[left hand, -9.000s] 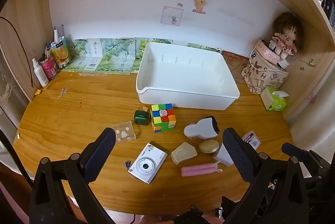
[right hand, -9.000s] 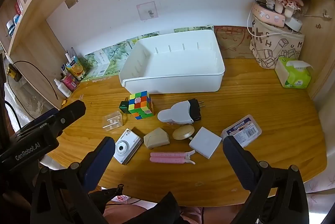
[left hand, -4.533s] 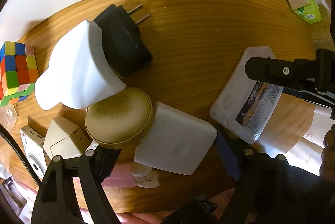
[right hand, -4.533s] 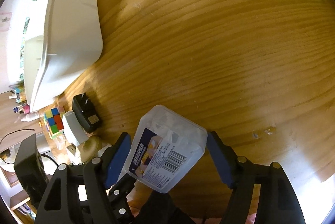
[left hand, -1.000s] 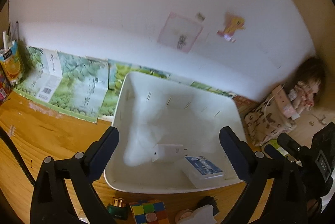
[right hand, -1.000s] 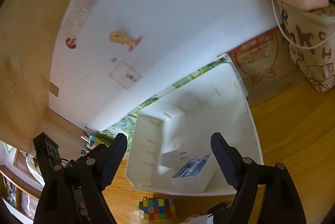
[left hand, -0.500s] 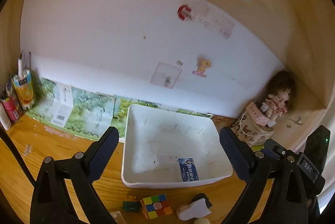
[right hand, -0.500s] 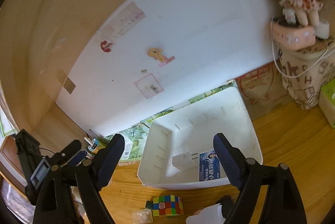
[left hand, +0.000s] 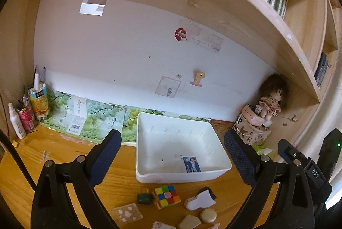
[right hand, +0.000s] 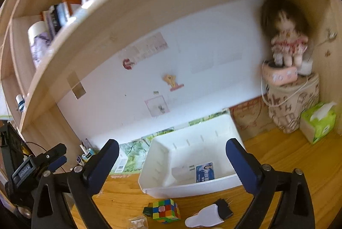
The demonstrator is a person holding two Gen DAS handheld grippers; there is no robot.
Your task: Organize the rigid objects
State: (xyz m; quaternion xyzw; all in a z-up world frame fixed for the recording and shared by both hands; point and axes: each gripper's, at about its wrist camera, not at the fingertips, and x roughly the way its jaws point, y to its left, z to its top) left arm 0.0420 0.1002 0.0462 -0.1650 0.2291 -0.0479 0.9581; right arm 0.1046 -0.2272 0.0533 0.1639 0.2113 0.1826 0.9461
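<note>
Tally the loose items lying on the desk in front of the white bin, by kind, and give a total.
From the left wrist view, what shows before the white bin:
Puzzle cube: 1
Small dark green item: 1
Clear plastic box: 1
White charger with black plug: 1
Round beige disc: 1
Beige wedge-shaped piece: 1
Total: 6, with more cut off at the picture's lower edge.

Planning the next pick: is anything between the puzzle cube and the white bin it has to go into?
Nothing visible does. The puzzle cube sits on bare desk just in front of the white bin, whose near wall is the only thing to lift over. The green object lies beside the cube, not in its path.
</note>
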